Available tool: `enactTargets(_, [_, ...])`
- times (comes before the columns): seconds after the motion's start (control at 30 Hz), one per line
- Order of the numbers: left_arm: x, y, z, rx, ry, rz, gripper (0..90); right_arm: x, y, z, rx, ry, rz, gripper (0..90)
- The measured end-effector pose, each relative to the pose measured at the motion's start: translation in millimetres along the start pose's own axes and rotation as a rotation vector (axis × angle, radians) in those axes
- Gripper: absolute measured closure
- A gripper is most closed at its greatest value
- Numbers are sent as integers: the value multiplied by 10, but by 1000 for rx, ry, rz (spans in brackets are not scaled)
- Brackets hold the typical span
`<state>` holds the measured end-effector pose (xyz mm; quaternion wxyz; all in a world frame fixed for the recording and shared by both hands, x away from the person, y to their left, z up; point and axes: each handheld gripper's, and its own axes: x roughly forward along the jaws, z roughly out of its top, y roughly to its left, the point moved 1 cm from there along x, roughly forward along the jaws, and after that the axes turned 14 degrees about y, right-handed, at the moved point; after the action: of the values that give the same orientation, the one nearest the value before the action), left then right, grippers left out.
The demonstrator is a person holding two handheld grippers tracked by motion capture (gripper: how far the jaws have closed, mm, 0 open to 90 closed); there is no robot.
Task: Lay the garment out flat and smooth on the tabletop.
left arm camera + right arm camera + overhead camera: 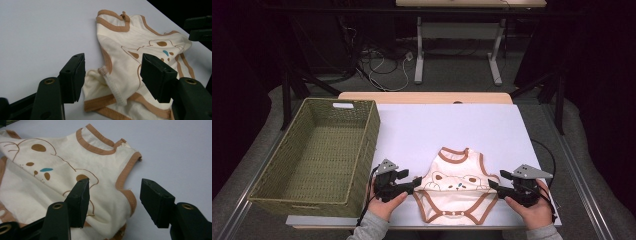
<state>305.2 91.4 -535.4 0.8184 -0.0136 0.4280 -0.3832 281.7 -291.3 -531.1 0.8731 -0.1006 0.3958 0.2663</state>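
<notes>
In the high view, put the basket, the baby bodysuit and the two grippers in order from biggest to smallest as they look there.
1. Woven basket, largest by far.
2. Baby bodysuit, clearly smaller.
3. Left gripper and right gripper, smallest; the two look about alike, so I won't rank them against each other.

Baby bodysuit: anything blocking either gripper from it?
Nothing visible. The left gripper and right gripper sit at opposite side edges of the baby bodysuit, jaws open, with cloth lying between each pair and only bare white table around.
</notes>
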Motion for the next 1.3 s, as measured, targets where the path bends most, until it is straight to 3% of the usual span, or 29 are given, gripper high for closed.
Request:
enactTargets(0.1, [28,-35,95,33,-10,-1,371,7,29,91,-6,-15,10,400])
enactTargets(0.23, [52,-57,236,55,-13,11,372,20,25,203,-19,-34,-16,352])
enactTargets(0.33, [84,-62,358,61,-16,8,374,53,-11,301,-19,-49,11,342])
enactTargets(0.47, [139,-61,517,49,-30,25,370,119,-55,448,-19,-38,14,330])
enactTargets(0.67, [251,-21,692,17,-37,-1,343,223,-51,607,-23,-23,32,323])
enactTargets(0.9, [388,55,808,18,-50,-22,339,357,-139,785,-20,-13,23,312])
enactTargets(1.03, [470,131,858,13,-47,-11,358,452,-211,865,-28,7,5,314])
enactTargets(1.13, [523,183,899,-6,-40,-18,368,514,-251,911,-26,12,-2,337])
enactTargets(1.3, [631,216,982,11,-8,17,382,636,-320,954,0,12,0,417])
